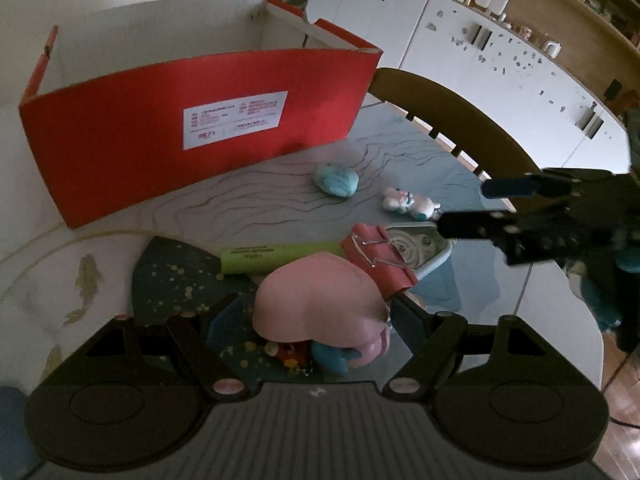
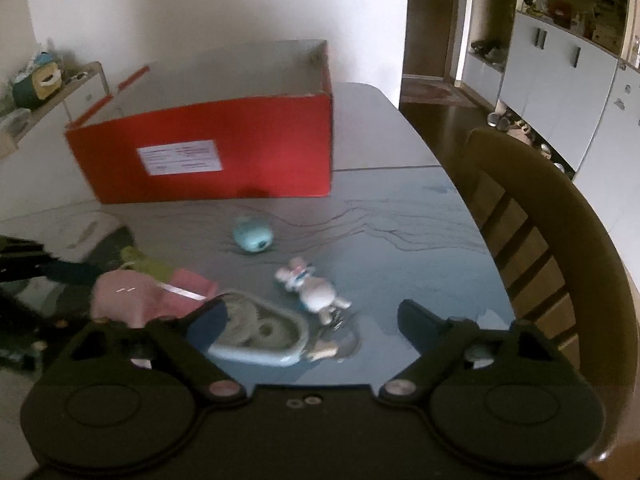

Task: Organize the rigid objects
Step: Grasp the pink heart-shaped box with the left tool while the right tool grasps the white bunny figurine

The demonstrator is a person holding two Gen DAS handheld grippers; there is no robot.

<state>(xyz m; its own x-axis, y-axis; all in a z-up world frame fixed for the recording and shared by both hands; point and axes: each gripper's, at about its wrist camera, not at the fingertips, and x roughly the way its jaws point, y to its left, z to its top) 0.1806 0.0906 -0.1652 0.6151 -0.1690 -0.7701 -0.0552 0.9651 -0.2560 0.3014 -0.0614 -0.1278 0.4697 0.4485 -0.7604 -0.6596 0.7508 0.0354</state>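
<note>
Pink toy (image 1: 320, 300) sits between your left gripper (image 1: 320, 316) jaws, spread, not pressing | long axis toward red box (image 1: 192, 128) | right gripper (image 2: 312, 320) wide, empty, over table's (image 2: 440, 248) near edge

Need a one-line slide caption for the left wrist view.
Open left hand-held gripper straddles a pink toy, facing the red box.

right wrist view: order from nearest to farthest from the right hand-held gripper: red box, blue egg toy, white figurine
From the right hand-held gripper:
1. white figurine, just ahead, centre.
2. blue egg toy, farther back, slightly left.
3. red box, at the back.
</note>
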